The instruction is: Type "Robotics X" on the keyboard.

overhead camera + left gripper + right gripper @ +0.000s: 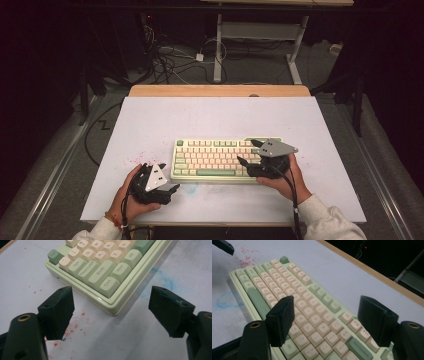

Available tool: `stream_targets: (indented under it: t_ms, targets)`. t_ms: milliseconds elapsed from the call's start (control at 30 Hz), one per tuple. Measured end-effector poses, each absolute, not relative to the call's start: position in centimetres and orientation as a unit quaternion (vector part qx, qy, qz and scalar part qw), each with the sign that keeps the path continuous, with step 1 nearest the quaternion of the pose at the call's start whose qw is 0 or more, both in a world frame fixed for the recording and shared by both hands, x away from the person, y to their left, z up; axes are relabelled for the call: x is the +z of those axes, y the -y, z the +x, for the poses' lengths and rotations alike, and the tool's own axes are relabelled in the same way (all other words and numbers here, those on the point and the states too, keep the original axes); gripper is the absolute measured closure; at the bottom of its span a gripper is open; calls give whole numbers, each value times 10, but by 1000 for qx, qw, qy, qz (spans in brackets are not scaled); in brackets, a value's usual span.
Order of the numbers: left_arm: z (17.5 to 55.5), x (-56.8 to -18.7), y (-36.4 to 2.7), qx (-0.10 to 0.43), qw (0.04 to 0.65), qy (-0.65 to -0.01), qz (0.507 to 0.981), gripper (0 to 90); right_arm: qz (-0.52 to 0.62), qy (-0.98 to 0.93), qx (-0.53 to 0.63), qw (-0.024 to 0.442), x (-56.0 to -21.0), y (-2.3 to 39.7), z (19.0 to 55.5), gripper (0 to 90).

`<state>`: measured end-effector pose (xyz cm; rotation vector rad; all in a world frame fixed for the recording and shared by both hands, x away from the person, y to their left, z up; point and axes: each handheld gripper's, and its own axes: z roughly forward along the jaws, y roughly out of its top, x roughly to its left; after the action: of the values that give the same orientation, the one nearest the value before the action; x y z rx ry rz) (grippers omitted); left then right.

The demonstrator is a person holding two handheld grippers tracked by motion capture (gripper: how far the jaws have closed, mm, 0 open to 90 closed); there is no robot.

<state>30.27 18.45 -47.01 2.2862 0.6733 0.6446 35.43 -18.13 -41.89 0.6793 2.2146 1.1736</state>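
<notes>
White board (165, 120) covers the wooden table (220, 90), and the pale-green keyboard (212, 159) lies near its front edge, between the two hands. Above the keyboard's right end the right gripper (325, 317) hovers with its jaws spread wide over the keys, nothing between them. Off the keyboard's left front corner sits the left gripper (111, 308), jaws equally wide apart and empty, framing the Ctrl key (108, 285) corner, with red specks (75, 326) on the board beneath it.
</notes>
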Motion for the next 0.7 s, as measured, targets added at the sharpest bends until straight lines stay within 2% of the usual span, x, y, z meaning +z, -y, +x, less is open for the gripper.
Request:
stream_targets:
  t_ms: [433,700]
  targets:
    - [302,-465,-184,245,348,-268,864,221,264,-814,429,289,-424,213,331,240]
    - [302,-462,-183,244,355,-273,860,279,269,-809,428,301,-430,228,319,248]
